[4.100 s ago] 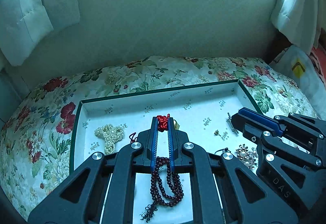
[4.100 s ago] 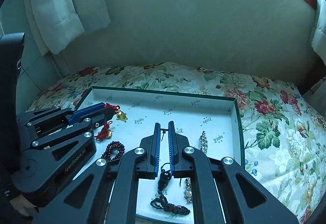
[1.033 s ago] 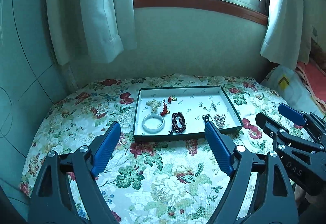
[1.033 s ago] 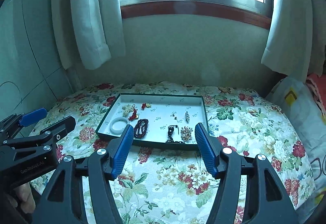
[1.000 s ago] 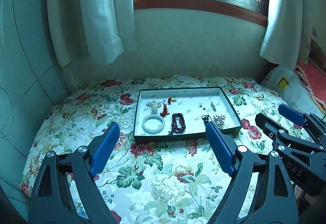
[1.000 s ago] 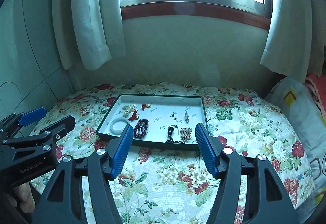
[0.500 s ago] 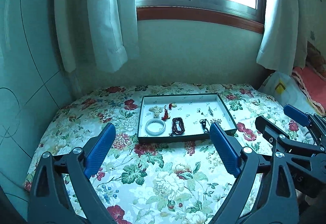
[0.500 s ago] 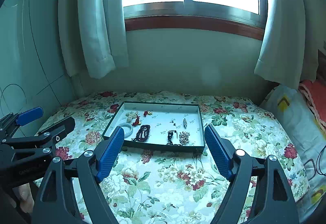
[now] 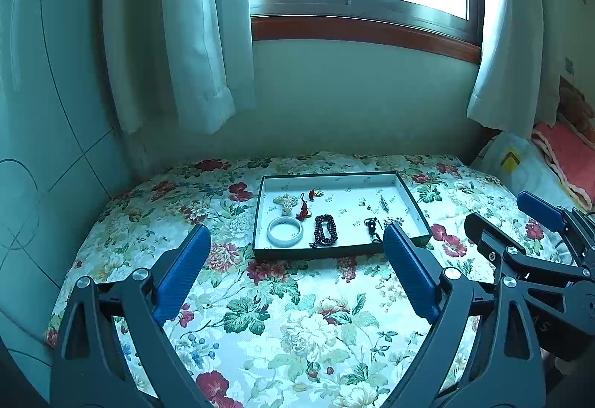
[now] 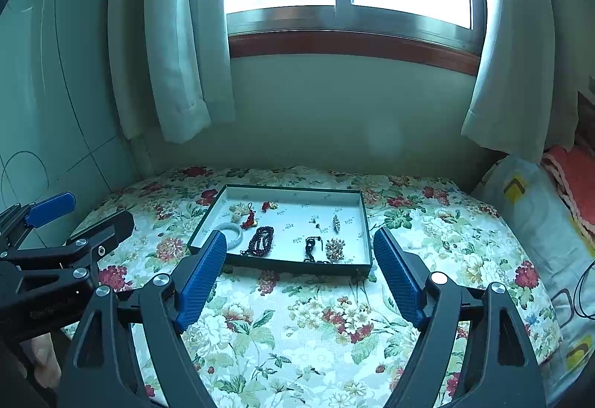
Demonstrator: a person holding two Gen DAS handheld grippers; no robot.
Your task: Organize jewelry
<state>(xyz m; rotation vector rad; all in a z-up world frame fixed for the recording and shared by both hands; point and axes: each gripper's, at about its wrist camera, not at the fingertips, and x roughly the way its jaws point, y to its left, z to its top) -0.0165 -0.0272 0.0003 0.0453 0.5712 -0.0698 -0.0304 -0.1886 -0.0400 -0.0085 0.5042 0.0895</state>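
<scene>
Fingers (image 9: 182, 270) of the left gripper (image 9: 297, 272) and right gripper (image 10: 299, 274) spread wide, empty — the jewelry tray (image 9: 416, 207) lies well ahead on the floral bed (image 9: 297, 326).

Floral cloth bedspread (image 9: 297, 315), matt; glossy bangle (image 9: 285, 231); wood sill (image 10: 349, 47).

One tray (image 9: 416, 207), roughly eight jewelry pieces (image 9: 325, 230).

Ahead of you the shallow rectangular tray (image 9: 416, 207) sits on the floral bedspread (image 9: 297, 315); inside, the round bangle (image 9: 285, 231) lies left of the dark bead strand (image 9: 325, 229).
</scene>
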